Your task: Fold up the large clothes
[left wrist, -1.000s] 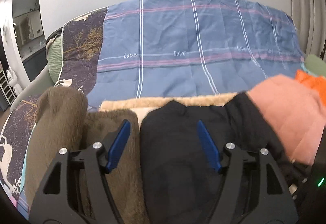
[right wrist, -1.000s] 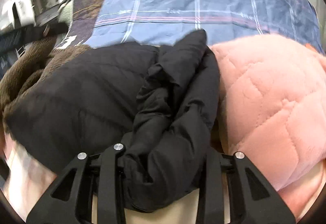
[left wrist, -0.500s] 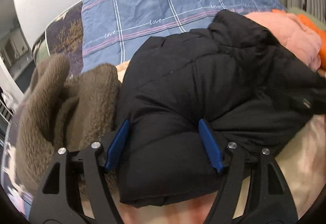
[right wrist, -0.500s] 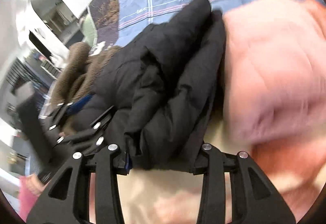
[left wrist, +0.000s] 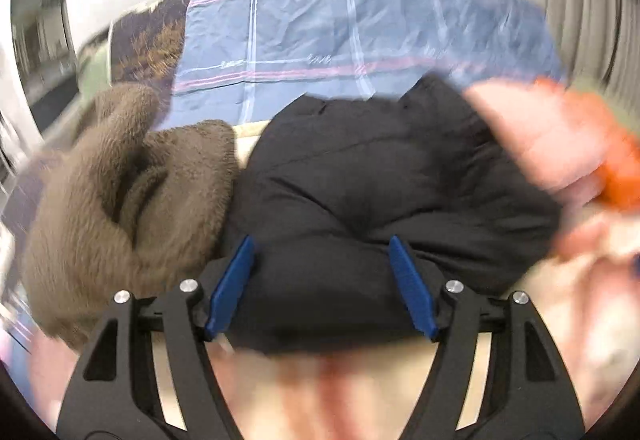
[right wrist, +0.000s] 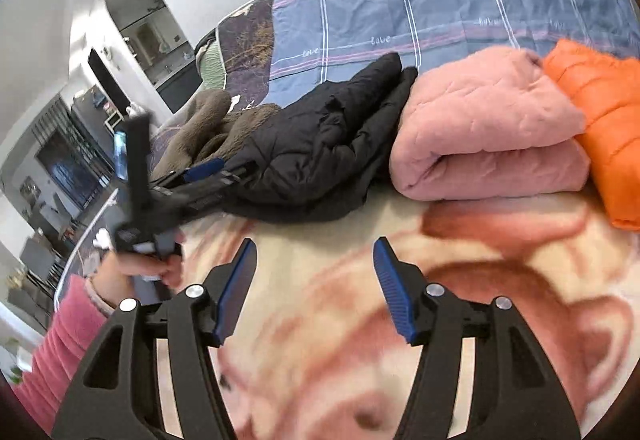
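Right hand-held gripper just opened, empty, off black jacket; left hand-held gripper clamps it.

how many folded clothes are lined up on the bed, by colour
brown fleece: 1
black puffer jacket: 1
pink quilted garment: 1
orange puffer: 1
total: 4
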`<control>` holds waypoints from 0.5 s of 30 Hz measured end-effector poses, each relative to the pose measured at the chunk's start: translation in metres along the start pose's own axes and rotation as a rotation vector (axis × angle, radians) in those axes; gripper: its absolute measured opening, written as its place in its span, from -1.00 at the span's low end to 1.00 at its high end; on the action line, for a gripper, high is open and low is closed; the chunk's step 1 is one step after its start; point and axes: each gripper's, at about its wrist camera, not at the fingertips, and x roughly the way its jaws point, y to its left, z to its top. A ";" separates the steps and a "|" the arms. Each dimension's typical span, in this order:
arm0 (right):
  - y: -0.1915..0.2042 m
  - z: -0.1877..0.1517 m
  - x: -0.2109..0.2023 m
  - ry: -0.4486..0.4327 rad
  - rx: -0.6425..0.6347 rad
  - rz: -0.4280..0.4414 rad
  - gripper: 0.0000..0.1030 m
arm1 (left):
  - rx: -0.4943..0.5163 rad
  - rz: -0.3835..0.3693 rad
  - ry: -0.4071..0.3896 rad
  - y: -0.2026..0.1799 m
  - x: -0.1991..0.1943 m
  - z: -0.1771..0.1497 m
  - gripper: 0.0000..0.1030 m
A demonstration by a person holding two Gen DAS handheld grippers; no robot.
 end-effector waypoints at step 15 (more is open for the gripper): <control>0.056 -0.086 -0.144 -0.205 -0.164 -0.138 0.97 | -0.072 -0.099 -0.161 -0.055 -0.204 -0.075 0.96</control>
